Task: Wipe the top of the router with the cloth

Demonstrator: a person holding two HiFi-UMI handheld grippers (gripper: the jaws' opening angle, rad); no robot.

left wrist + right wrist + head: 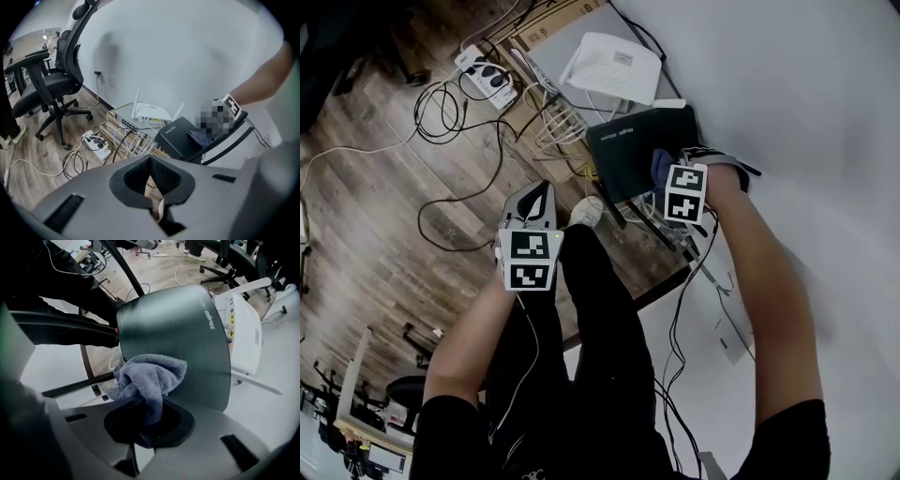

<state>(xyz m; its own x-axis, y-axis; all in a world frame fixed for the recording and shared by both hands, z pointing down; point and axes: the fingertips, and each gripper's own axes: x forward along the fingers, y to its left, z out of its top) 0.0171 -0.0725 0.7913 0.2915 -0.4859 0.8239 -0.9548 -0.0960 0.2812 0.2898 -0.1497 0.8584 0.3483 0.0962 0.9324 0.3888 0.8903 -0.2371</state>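
The dark router [630, 150] lies flat at the wall end of a low wooden shelf; in the right gripper view its top [183, 338] fills the middle. My right gripper [147, 420] is shut on a grey-blue cloth [150, 378], which is bunched and rests on the router's near edge. The head view shows that cloth [661, 169] just ahead of the right gripper [668, 180]. My left gripper [534, 199] hangs over the floor to the left of the router, shut and holding nothing. Its own view looks across at the router [176, 138] over its shut jaws [151, 164].
A white router [611, 67] with antennas sits just beyond the dark one. A network switch [123, 123] with several patch cables lies beside it. A power strip [483, 75] and loose cords are on the wood floor. An office chair [51, 84] stands at the left. A white wall [806, 112] borders the right.
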